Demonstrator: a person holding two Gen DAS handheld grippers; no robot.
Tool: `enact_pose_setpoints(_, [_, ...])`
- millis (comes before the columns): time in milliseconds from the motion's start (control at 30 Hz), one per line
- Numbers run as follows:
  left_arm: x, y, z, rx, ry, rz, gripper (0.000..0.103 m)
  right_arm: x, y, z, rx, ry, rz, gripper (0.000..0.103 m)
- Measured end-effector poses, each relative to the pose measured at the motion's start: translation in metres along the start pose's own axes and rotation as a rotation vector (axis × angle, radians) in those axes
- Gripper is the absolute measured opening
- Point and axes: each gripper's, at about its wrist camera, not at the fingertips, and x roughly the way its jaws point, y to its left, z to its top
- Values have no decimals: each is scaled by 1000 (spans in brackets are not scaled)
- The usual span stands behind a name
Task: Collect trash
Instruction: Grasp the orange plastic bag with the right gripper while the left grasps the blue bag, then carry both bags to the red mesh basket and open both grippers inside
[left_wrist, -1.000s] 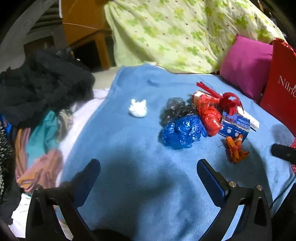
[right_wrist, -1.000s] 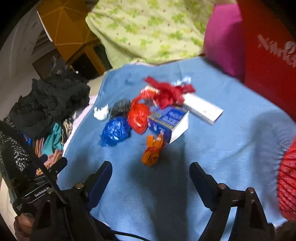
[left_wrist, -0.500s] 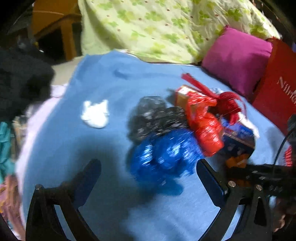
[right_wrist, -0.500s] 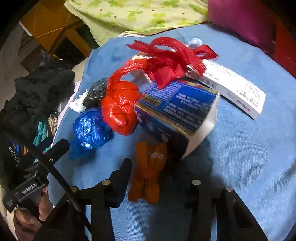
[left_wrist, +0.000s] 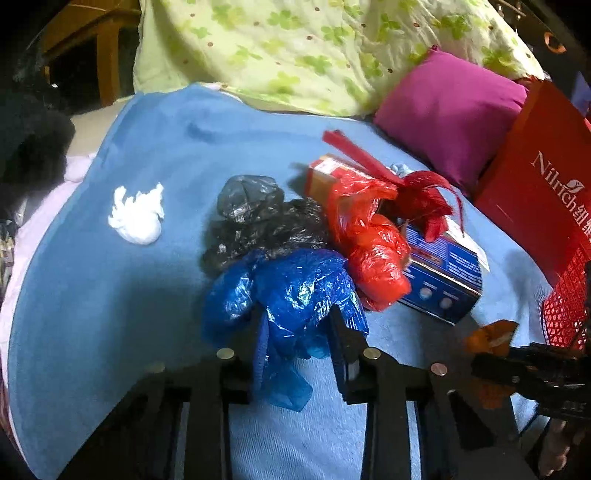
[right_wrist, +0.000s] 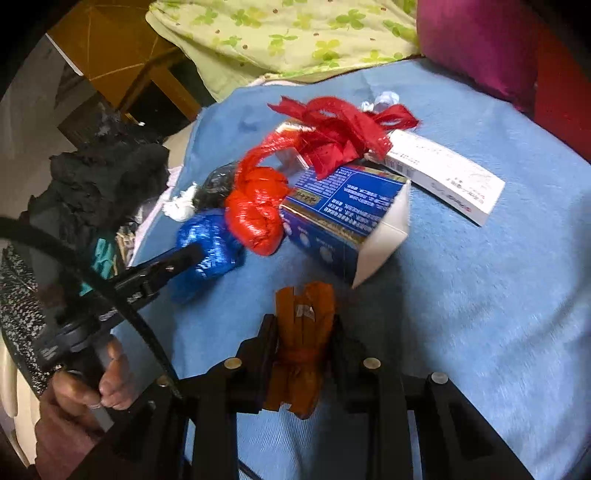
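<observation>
Currently the left gripper (left_wrist: 295, 325) is clamped on the blue plastic bag (left_wrist: 291, 284), which lies on the blue blanket (left_wrist: 110, 295) touching the black bag (left_wrist: 258, 225) and red bag (left_wrist: 373, 254). Right gripper (right_wrist: 303, 332) is pinched on the orange wrapper (right_wrist: 303, 317), just beside the blue carton (right_wrist: 343, 218).

Left gripper (left_wrist: 295, 332): fingers narrowed, pinching blue bag (left_wrist: 288, 288) at 12 o'clock, low over surface. Right gripper (right_wrist: 303, 332): fingers clamped on orange wrapper (right_wrist: 301, 343), also 12 o'clock. In right wrist view, left hand (right_wrist: 92, 387) at 8 o'clock, wrapped round its gripper's handle.
</observation>
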Motion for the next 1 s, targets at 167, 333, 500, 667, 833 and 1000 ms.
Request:
enact_pose_setpoints(167, [-49,-27,-6,51,-62,73,32,-47,6,-12,-16,-64,19,29])
enact_pose_setpoints(333, [-105,-77,-10,172,-158,168,32,-107,11,-19,-32,-167,33,29])
enact_pose_setpoints(500, [-150,-127,-13,273,-239,220,32,-180,7,-30,-38,-273,22,29])
enact_pose_setpoints(667, [-181,-177,-13,371,-302,211,32,-237,-5,-39,-13,-354,-12,29])
enact_pose_setpoints(833, [-192,-214,-11,440,-329,186,32,-277,-28,-48,30,-407,-49,29])
enact_pose_setpoints(1000, [-195,-246,-9,481,-345,172,32,-304,-56,-58,74,-443,-69,29])
